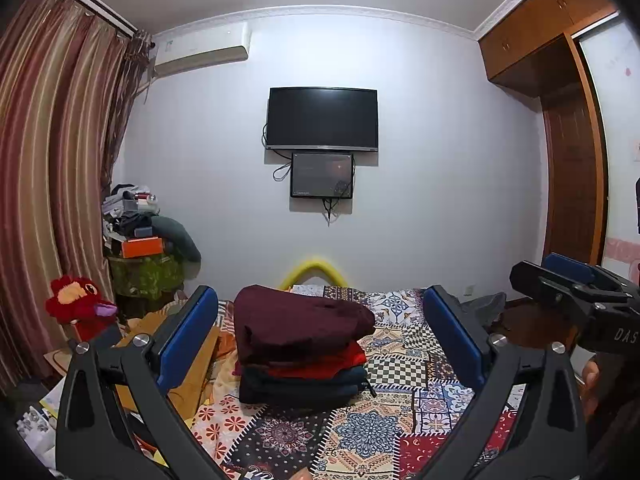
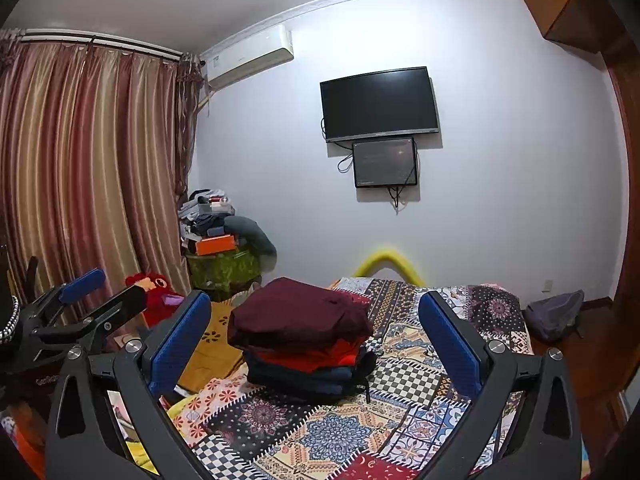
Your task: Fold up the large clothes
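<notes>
A stack of folded clothes point(image 1: 300, 344) sits on the patchwork bedspread point(image 1: 360, 432): a maroon garment point(image 1: 296, 320) on top, a red one under it, dark blue ones at the bottom. The same stack point(image 2: 304, 340) shows in the right wrist view. My left gripper point(image 1: 320, 320) is open, held above the bed short of the stack, with nothing between its blue pads point(image 1: 188, 336). My right gripper point(image 2: 316, 324) is open too, its fingers empty and apart from the clothes. Each gripper appears at the edge of the other's view: the right gripper point(image 1: 568, 292) and the left gripper point(image 2: 96, 292).
A yellow bed rail point(image 1: 312, 268) stands at the bed's far end. A red plush toy point(image 1: 80, 308) and a cluttered stand point(image 1: 140, 248) sit left by the curtains. A wall TV point(image 1: 322, 118) hangs ahead; a wardrobe point(image 1: 568, 184) is at right. A grey bag point(image 2: 556, 316) lies on the floor.
</notes>
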Demonstrator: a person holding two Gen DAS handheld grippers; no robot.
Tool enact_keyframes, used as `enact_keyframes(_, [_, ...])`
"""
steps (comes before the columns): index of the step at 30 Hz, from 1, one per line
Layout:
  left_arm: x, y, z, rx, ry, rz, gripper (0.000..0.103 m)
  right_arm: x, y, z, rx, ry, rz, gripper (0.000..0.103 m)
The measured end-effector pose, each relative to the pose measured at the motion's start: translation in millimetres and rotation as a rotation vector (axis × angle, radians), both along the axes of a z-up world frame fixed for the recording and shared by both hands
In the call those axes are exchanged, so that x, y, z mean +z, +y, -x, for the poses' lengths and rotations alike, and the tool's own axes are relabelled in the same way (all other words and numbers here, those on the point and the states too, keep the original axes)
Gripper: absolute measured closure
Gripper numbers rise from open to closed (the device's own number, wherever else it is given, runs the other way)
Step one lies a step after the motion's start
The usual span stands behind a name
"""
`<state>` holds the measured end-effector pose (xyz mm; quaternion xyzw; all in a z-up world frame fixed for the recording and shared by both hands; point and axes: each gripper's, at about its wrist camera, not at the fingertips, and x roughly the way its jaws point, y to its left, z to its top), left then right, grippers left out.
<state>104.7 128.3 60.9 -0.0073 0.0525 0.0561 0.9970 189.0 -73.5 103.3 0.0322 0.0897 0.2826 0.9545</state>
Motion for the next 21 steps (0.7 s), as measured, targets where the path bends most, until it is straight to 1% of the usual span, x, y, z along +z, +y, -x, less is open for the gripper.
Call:
enact_keyframes(5, [-0.1,-2.1,-0.7,-0.002,0.003,-0.011,0.000,-1.1,0.6,-1.8,-0.004,0.004,0.007,0.000])
enact_keyframes(21, [-5.3,-0.9,-2.0,-0.013,0.011,-0.001,0.000,-1.6,10.3,-0.9,-0.006,-0.004,0.036,0.000])
